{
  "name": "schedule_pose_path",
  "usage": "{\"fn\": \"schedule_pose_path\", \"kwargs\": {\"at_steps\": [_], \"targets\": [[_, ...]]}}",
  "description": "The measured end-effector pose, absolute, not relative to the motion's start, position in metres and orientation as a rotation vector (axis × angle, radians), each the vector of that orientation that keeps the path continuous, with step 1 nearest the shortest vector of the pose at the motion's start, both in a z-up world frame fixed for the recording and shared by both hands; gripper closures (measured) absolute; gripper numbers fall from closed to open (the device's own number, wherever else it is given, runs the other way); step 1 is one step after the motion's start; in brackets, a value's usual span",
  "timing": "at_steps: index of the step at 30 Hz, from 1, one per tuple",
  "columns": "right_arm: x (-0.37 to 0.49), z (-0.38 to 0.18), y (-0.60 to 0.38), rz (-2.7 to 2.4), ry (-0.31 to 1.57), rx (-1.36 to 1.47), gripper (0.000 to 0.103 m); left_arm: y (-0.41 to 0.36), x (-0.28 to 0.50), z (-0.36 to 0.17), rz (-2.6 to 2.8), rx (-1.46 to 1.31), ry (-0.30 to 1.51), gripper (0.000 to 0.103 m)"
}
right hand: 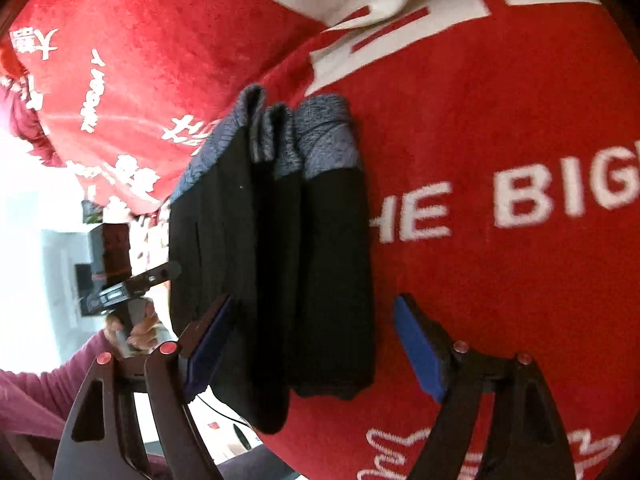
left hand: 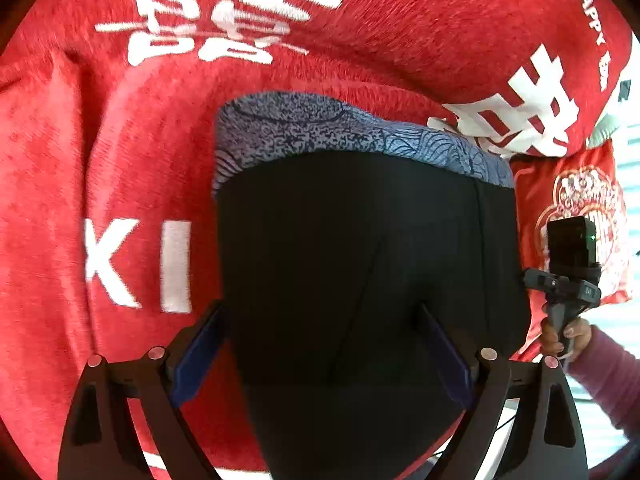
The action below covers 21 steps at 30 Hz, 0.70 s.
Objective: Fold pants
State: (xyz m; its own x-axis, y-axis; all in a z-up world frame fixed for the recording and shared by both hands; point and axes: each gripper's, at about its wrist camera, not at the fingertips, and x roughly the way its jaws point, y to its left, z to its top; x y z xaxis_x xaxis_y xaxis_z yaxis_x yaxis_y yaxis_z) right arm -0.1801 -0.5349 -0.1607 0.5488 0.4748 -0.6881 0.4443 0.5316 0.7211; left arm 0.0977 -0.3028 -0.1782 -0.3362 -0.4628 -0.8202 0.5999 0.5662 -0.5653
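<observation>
The black pants [left hand: 360, 240] lie folded into a narrow stack on a red blanket [left hand: 120, 140], with their blue patterned waistband [left hand: 320, 128] at the far end. My left gripper [left hand: 320, 312] hangs over the near end, open. Its left pad is beside the stack's left edge and its right pad is above the cloth. In the right wrist view the pants [right hand: 332, 260] show several layers with the waistband [right hand: 328, 144] on top. My right gripper [right hand: 314, 300] is open. Its left finger overlaps the stack and its right finger stands off it over the blanket [right hand: 500, 120].
The blanket carries white lettering and covers a soft surface. A red cushion [left hand: 576, 200] with a round emblem lies at the right. The other gripper's handle [left hand: 570, 276] and a hand in a mauve sleeve [left hand: 608, 376] are beside the pants' right edge. Bright floor [right hand: 32, 200] lies past the blanket's edge.
</observation>
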Motion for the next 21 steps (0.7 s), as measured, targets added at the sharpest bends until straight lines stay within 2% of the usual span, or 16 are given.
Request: {"fn": "schedule_pose_path", "kwargs": {"at_steps": [1, 5, 6, 7, 10, 12, 14, 21], "targets": [[-0.176, -0.162, -0.536, 0.047, 1.029, 1.080, 0.019, -0.305, 0.097, -0.180, -1.077, 0.112, 1.583, 0.002], [-0.157, -0.172, -0.540, 0.053, 1.015, 1.123, 0.021, -0.316, 0.089, -0.177, -1.062, 0.147, 1.510, 0.001], [-0.155, -0.173, -0.542, 0.031, 1.022, 1.142, 0.024, -0.316, 0.089, -0.175, -1.054, 0.134, 1.505, 0.007], [-0.154, -0.174, -0.543, -0.002, 1.036, 1.159, 0.034, -0.317, 0.088, -0.173, -1.058, 0.114, 1.502, 0.017], [-0.158, -0.167, -0.542, -0.015, 1.041, 1.200, 0.053, -0.316, 0.081, -0.155, -1.061, 0.132, 1.453, 0.035], [-0.160, -0.159, -0.540, 0.000, 1.016, 1.209, 0.060, -0.312, 0.079, -0.143, -1.062, 0.136, 1.436, 0.041], [-0.163, -0.147, -0.535, 0.007, 0.989, 1.219, 0.060, -0.307, 0.078, -0.134, -1.070, 0.126, 1.431, 0.044], [-0.176, -0.123, -0.496, 0.065, 0.943, 1.277, 0.060, -0.261, 0.065, -0.101, -1.066, 0.129, 1.442, 0.045]]}}
